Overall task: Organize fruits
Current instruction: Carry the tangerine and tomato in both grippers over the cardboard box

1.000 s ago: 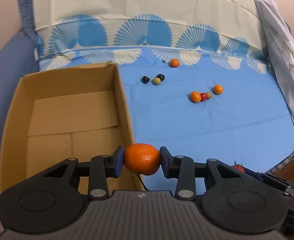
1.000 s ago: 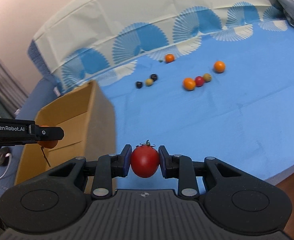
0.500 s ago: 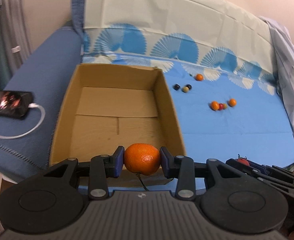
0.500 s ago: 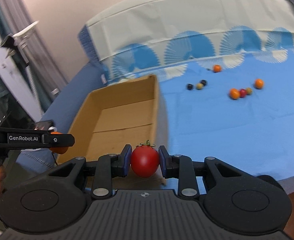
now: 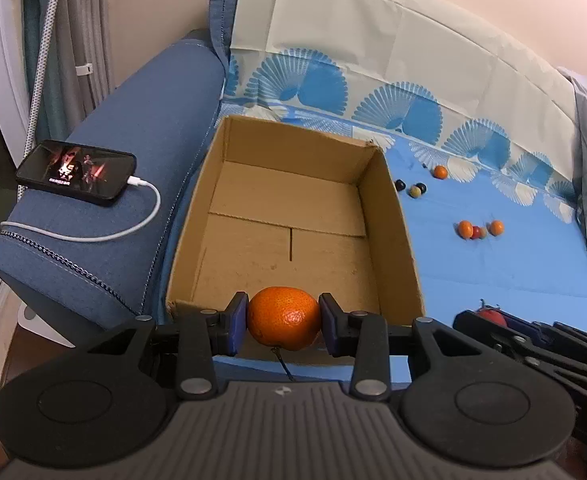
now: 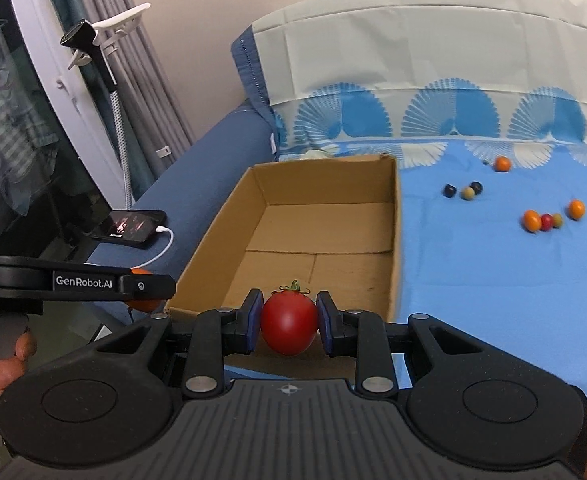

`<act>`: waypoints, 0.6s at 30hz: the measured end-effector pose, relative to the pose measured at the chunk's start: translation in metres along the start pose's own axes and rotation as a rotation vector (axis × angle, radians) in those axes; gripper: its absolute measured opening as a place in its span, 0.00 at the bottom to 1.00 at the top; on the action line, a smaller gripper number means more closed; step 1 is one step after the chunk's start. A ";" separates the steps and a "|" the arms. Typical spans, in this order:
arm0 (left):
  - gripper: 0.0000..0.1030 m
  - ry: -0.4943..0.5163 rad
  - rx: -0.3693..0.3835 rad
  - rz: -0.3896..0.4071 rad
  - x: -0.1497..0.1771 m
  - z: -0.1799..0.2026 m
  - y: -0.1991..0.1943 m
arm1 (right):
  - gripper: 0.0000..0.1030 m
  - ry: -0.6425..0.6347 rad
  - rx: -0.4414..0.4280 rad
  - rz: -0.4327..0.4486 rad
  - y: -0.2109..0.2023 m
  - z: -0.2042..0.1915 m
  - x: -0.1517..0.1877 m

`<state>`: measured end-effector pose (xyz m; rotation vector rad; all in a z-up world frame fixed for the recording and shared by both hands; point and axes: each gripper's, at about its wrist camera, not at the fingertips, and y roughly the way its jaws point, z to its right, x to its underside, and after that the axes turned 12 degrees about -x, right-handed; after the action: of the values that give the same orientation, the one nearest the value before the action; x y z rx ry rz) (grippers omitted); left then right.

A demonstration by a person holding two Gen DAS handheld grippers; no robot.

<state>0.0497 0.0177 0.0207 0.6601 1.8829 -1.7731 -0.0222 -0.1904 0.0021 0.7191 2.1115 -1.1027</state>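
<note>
An orange (image 5: 284, 318) sits clamped between the blue pads of the left gripper (image 5: 283, 325), held just at the near edge of an open cardboard box (image 5: 389, 216). A red tomato (image 6: 289, 322) with a green stem is pinched the same way in the right gripper (image 6: 289, 326), also in front of the box's near wall. The box has nothing in it; its flaps show on the floor. It stands on a blue cloth (image 6: 473, 280) spread over a sofa. Farther back on the cloth lie small loose fruits: a single orange one (image 6: 502, 164), a trio of two dark and one pale (image 6: 463, 191), and a cluster of orange, red and greenish ones (image 6: 551, 216). On the sofa arm (image 5: 133, 184) left of the box a phone (image 5: 76, 171) lies with its screen lit and a white cable (image 5: 105, 232) plugged in.
</note>
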 end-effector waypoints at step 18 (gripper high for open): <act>0.41 0.041 -0.030 -0.048 -0.017 0.006 0.065 | 0.30 -0.009 0.063 -0.082 0.074 0.020 -0.015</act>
<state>0.1044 0.0146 -0.0190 0.6499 1.9642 -1.7707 0.0455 -0.1733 -0.0320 0.6607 2.1234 -1.2196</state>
